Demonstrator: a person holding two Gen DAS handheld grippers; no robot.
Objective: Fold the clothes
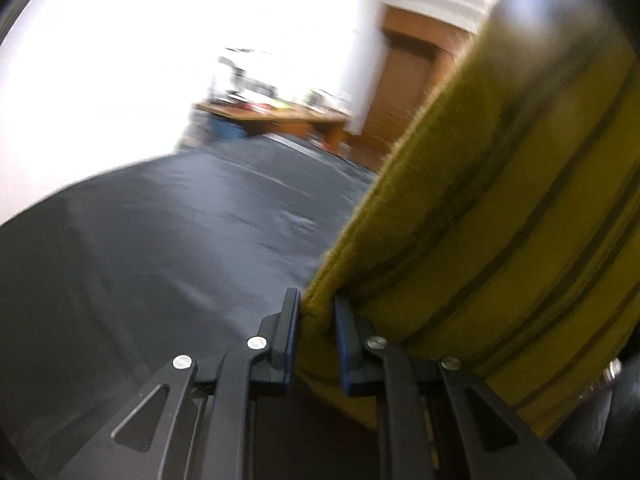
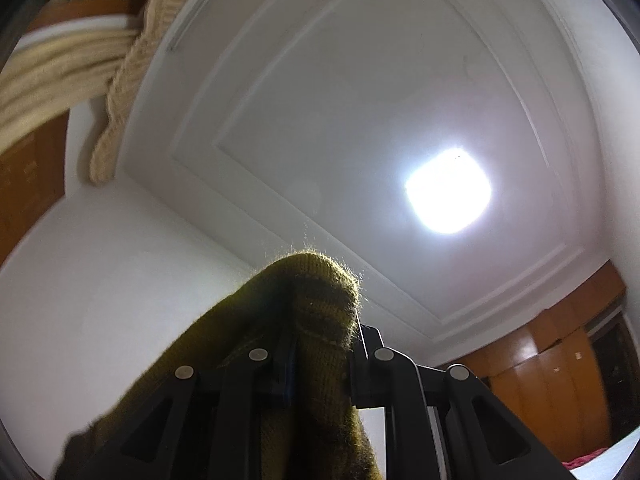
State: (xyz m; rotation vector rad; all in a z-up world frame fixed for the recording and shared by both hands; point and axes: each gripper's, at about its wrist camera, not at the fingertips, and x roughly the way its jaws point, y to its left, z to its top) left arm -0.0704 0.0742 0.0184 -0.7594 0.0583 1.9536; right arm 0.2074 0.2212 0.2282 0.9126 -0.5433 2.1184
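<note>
A mustard-yellow knitted garment with thin dark stripes (image 1: 500, 208) hangs taut on the right of the left wrist view, above a dark sheet (image 1: 180, 232). My left gripper (image 1: 318, 320) is shut on the garment's hemmed edge, with the fold pinched between the blue pads. In the right wrist view the same garment (image 2: 304, 304) bunches up over the fingers and drapes down to the left. My right gripper (image 2: 320, 344) points up toward the ceiling and is shut on that bunch of knit.
A wooden table (image 1: 272, 114) with clutter stands beyond the dark sheet, with a brown door (image 1: 404, 88) behind it. A cream knitted sleeve (image 2: 120, 80) shows at the upper left of the right wrist view. A bright ceiling lamp (image 2: 448, 192) and wooden wardrobes (image 2: 552, 380) fill the rest.
</note>
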